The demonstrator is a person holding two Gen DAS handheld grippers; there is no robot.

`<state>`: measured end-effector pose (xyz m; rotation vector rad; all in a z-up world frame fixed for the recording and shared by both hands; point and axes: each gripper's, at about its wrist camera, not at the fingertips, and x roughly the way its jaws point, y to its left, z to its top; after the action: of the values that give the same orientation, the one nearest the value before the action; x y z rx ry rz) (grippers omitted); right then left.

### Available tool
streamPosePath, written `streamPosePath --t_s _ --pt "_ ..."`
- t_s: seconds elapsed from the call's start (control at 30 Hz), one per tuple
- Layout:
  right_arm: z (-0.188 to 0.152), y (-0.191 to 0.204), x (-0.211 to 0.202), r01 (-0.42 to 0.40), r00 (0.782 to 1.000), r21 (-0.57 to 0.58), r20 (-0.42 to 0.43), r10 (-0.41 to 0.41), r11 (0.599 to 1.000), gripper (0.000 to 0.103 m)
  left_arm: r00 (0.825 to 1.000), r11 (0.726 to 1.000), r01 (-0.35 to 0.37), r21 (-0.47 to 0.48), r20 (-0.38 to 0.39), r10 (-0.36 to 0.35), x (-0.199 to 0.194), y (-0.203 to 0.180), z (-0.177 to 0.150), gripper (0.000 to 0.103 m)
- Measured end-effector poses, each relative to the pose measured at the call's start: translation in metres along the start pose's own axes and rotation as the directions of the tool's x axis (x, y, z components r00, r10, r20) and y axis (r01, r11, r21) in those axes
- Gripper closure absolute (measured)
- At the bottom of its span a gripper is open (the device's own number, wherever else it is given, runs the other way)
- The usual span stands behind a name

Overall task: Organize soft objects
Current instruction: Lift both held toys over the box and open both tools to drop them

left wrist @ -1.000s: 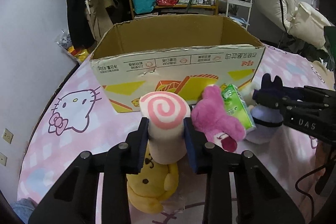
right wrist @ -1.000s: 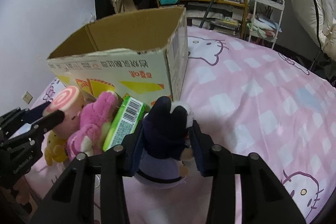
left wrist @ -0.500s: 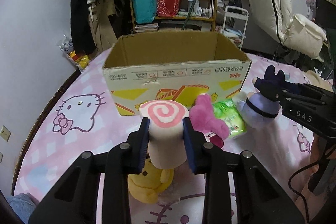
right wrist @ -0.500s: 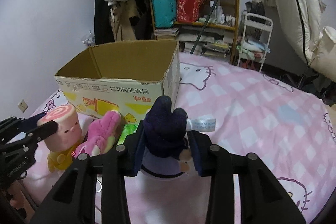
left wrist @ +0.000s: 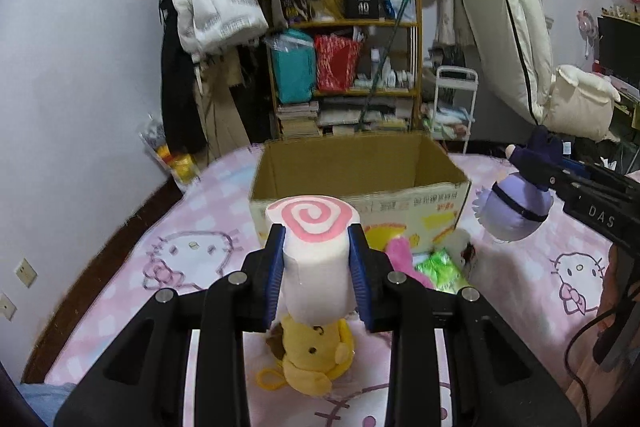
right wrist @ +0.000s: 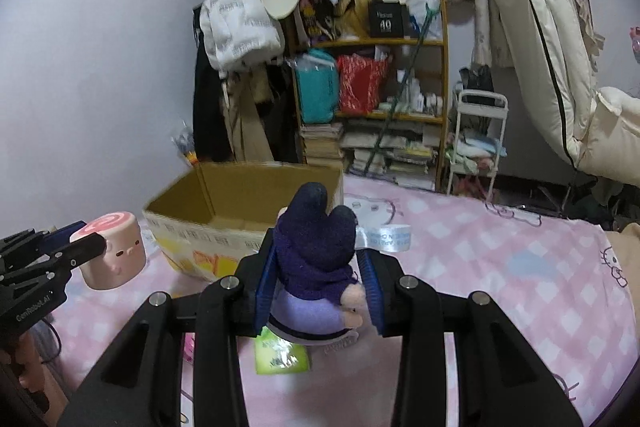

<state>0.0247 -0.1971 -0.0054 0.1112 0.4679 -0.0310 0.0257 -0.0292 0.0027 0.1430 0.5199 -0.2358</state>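
My left gripper [left wrist: 316,267] is shut on a pink swirl roll plush [left wrist: 314,255] and holds it in the air before the open cardboard box [left wrist: 360,183]. My right gripper [right wrist: 318,283] is shut on a purple plush doll [right wrist: 316,267], also lifted; the doll shows in the left wrist view [left wrist: 516,203] to the right of the box. The roll plush shows in the right wrist view [right wrist: 112,255] left of the box [right wrist: 240,203]. A yellow plush [left wrist: 312,355], a pink plush [left wrist: 400,259] and a green packet [left wrist: 440,267] lie on the bed.
The bed has a pink Hello Kitty sheet [left wrist: 192,259]. A cluttered shelf [left wrist: 352,67], hanging coats [left wrist: 216,7] and a white rack [left wrist: 456,99] stand behind the box. A cream cushion [right wrist: 616,139] lies at the right.
Both grippers have risen with their plush toys, lifting them off the bed and above the level of the box's rim. The other toys stayed on the bed.
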Motion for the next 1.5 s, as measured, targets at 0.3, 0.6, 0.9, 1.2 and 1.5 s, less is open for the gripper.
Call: streamPosePath --t_s 0.3,0.6,0.9,1.2,1.5 --pt "0.033 0.011 -0.016 -0.024 0.995 -0.04 0.101 0.028 0.999 0.063 0.99 0.999 -0.032 -0.014 0.136 0.033 -0.029 0.017 0.041 0.073" --pt "0.062 0.034 0.001 -0.059 0.987 -0.144 0.143 0.079 0.988 0.063 0.97 0.997 -0.076 0.012 0.233 0.071 -0.021 0.027 0.085 0.073" --pt "0.095 0.051 0.027 -0.079 0.975 -0.154 0.194 0.108 0.985 0.062 0.966 0.997 -0.076 -0.01 0.249 0.076 0.009 0.037 0.108 0.073" --pt "0.08 0.05 0.056 -0.104 0.977 -0.09 0.176 0.119 0.99 0.062 0.976 0.999 -0.037 -0.014 0.213 0.039 0.042 0.04 0.095 0.072" --pt "0.052 0.03 0.091 -0.094 0.992 -0.045 0.078 0.097 0.995 0.062 0.989 1.0 0.027 -0.004 0.143 -0.026 0.077 0.031 0.077 0.072"
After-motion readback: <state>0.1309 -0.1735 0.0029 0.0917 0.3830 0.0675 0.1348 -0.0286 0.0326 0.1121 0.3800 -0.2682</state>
